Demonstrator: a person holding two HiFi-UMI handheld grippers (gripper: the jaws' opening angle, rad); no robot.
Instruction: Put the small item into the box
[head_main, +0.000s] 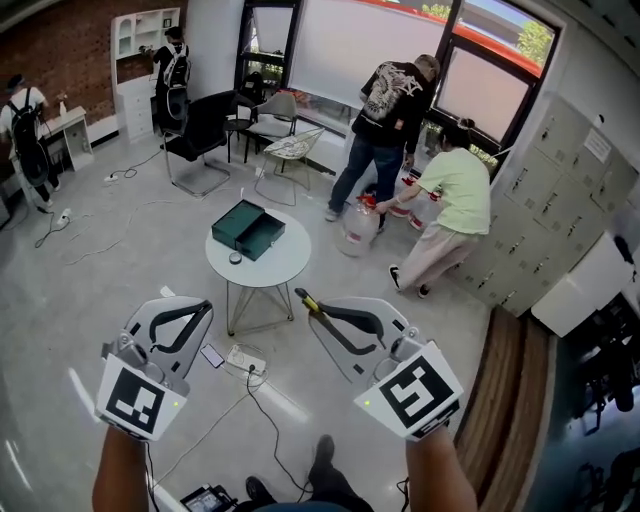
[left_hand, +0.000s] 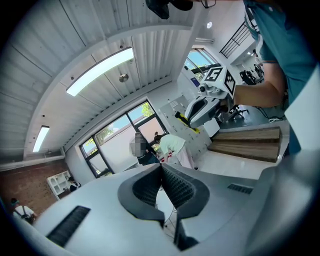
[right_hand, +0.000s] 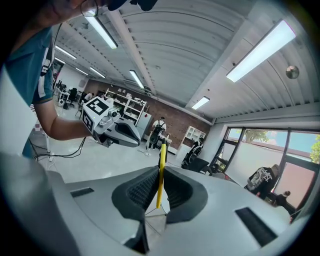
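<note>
- Fingers of the right gripper (head_main: 315, 312) are clamped on a thin yellow strip (right_hand: 159, 175). The strip stands up between the ribbed pads and pokes out past their tips. In the head view it sits just below frame centre.
- At lower left of the head view, the left gripper (left_hand: 161, 175) has its fingers pressed together with nothing between them.
- Both grippers are held in the air, well apart from the round white bench (head_main: 290, 265) at frame centre.
- An open dark green box (head_main: 250, 228) lies on the upper left part of the bench.
- One small dark round object (head_main: 235, 258) rests on the bench just beside the box.
- At upper right, a person in a pale green top (head_main: 455, 195) bends near the windows.
</note>
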